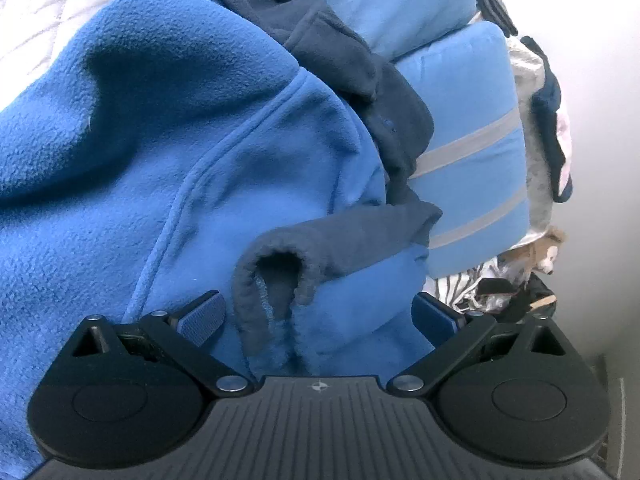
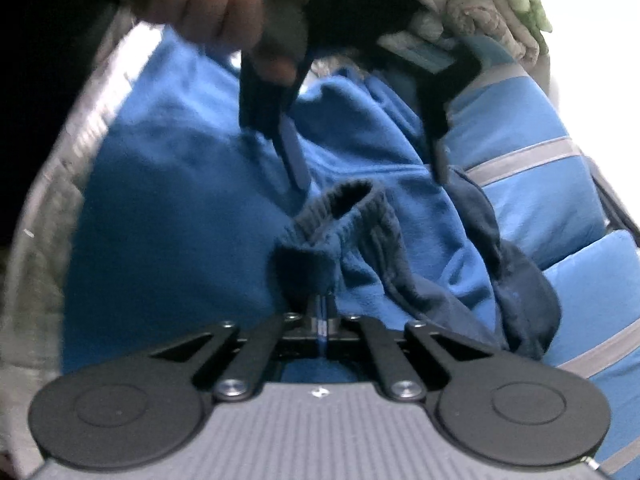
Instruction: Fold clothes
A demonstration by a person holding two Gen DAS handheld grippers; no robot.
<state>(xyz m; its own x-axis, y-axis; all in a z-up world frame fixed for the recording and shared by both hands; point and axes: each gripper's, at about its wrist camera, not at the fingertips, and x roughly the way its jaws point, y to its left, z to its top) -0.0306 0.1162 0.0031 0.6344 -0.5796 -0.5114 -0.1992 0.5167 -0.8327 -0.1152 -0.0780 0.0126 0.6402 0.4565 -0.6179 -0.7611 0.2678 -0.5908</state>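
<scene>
A blue fleece jacket [image 1: 140, 168] with navy trim lies spread on a quilted grey bed cover [image 1: 36, 4]. My left gripper [image 1: 318, 314] is open, its blue pads on either side of the navy sleeve cuff [image 1: 276, 276], which loops open between the fingers. In the right wrist view my right gripper [image 2: 322, 300] is shut on the navy cuff [image 2: 316, 256] of the same jacket [image 2: 180, 216]. The left gripper [image 2: 360, 156] shows there from the front, open, held by a hand [image 2: 216, 0] above the fleece.
Two light blue cushions with grey stripes [image 1: 468, 128] lie to the right of the jacket, also in the right wrist view [image 2: 532, 184]. A heap of mixed clothes [image 1: 516, 276] sits behind them by a white wall. Pale green and grey laundry [image 2: 480, 4] is piled at the far right.
</scene>
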